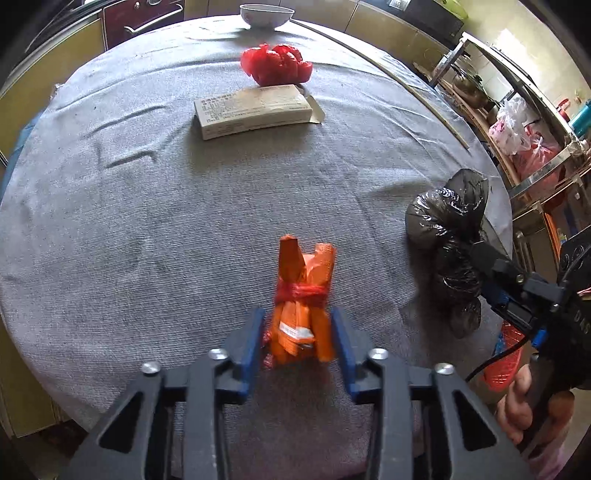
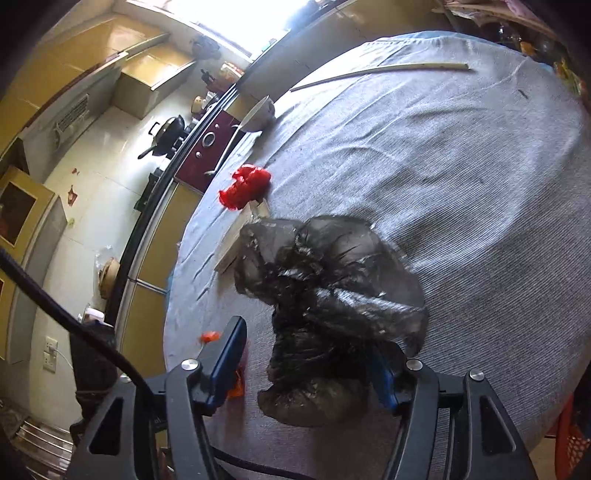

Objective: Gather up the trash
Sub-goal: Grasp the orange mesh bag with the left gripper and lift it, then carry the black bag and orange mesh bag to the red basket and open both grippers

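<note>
My left gripper [image 1: 297, 338] is shut on an orange wrapper bundle [image 1: 301, 295] tied with red string and holds it just above the grey tablecloth [image 1: 147, 221]. My right gripper [image 2: 310, 369] holds a crumpled black plastic bag [image 2: 325, 288], which also shows at the right in the left wrist view [image 1: 448, 240]; its jaws look wide, the right pad hidden by the bag. A beige cardboard box [image 1: 255, 110] and a red crumpled bag [image 1: 275, 64] lie further across the table; the red bag also shows in the right wrist view [image 2: 245, 184].
A white bowl [image 1: 266, 14] stands at the table's far edge. A long thin stick [image 2: 380, 74] lies on the cloth. A red basket [image 1: 504, 358] sits below the table edge at right. Metal shelves with bags [image 1: 517, 125] stand beyond.
</note>
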Available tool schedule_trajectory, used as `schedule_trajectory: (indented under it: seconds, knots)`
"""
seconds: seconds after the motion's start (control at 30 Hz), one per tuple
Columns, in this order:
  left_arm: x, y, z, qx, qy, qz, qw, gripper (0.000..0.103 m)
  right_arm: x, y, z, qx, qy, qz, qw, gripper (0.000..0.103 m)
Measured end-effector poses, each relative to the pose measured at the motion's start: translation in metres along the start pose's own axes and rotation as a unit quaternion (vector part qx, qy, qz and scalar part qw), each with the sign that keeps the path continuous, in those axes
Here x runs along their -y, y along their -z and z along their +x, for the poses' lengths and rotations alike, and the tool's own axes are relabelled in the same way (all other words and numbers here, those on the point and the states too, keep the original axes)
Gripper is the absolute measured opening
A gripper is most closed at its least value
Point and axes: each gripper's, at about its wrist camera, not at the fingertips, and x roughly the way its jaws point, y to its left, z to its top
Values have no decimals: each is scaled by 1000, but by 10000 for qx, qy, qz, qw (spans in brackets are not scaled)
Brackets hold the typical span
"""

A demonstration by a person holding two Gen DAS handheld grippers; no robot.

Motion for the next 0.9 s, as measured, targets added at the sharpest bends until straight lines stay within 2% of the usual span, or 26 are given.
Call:
schedule_trajectory:
  seconds: [0.07,0.1,0.17,0.33,0.53,0.9]
  knots:
    - [-4,1,0,36,60,-54,10000,30,-3,3,8,-86,193,-83,9997,65]
    - [-6,2,-1,50,78,-78,9999,30,-7,6,8,3,243,-187,9995,64]
    - [-10,5,-4,78,54,-71,9999,30,-11,8,12,-56,331,-334,9989,46]
    - [-9,10,-18,261,-23,-66,9996,20,-17,15,8,88,339,-494,9982,43]
    - [-4,15,-38,542,-112,46,9985,20,-30,22,-5,278,224,-709,9968,43]
    - [1,33,-59,774,-202,-35,9968,20,-33,37,-42,579,-63,-752,9955,43]
